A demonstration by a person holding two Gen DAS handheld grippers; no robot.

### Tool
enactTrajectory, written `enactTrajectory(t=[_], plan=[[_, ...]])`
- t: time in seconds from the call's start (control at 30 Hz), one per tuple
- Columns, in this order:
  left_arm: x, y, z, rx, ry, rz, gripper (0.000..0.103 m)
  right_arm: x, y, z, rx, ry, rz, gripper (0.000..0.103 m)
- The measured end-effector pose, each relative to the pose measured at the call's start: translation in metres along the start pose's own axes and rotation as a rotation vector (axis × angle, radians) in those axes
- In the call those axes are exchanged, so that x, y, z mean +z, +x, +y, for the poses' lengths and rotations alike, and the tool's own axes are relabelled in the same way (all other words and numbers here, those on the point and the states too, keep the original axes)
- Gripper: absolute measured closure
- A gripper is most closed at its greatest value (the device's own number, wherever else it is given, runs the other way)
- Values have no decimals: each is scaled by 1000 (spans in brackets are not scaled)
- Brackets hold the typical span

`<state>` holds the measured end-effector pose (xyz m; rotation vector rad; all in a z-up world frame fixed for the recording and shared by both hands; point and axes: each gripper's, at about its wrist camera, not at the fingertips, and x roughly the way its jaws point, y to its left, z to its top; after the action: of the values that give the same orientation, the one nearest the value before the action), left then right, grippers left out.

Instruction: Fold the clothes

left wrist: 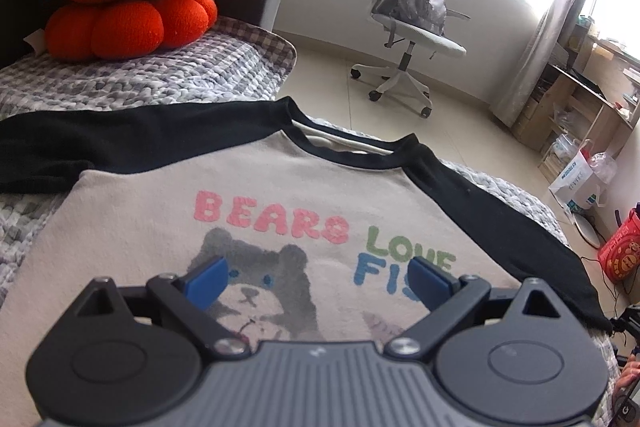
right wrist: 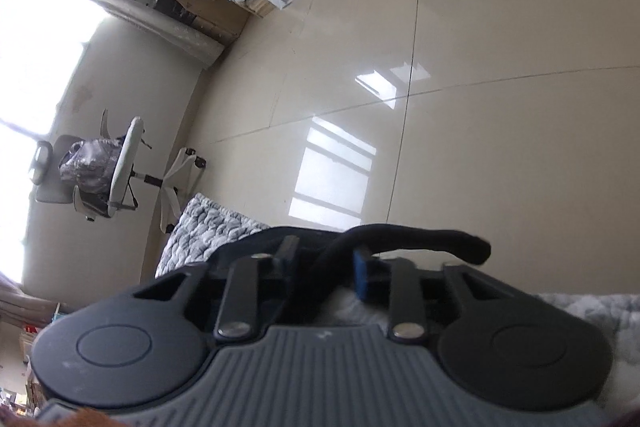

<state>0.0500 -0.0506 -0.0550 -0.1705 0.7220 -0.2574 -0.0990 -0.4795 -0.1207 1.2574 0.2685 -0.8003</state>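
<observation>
Hovering over the bear print, your left gripper [left wrist: 318, 279] stands wide apart above the soft beige shirt [left wrist: 256, 195], which lies flat on the knitted blanket [left wrist: 132, 79], its collar away from you. Your right gripper [right wrist: 324, 259] seems clamped on the limp black sleeve [right wrist: 420, 231], which trails rightward past the blue pad.

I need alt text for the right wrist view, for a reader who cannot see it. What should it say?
The right gripper is closed on a black sleeve of a shirt, at the edge of a grey quilted cover. Beyond lies a glossy tiled floor reflecting window light. A white office chair holding a grey backpack stands at left.
</observation>
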Motion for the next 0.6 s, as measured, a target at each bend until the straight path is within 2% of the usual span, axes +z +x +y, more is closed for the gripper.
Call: enactTrajectory(t=[0.1, 0.23, 0.4, 0.6], plan=[[0, 0, 1, -1, -1, 0, 6, -4, -5, 8, 2, -59, -45, 90], [1, 0, 3, -1, -6, 0, 6, -9, -14, 25, 22, -157, -137, 90], [3, 2, 6, -18, -14, 16, 6, -16, -34, 45, 93, -273, -230, 91], [6, 6, 7, -53, -8, 47, 7, -32, -55, 76, 215, -383, -277, 91]])
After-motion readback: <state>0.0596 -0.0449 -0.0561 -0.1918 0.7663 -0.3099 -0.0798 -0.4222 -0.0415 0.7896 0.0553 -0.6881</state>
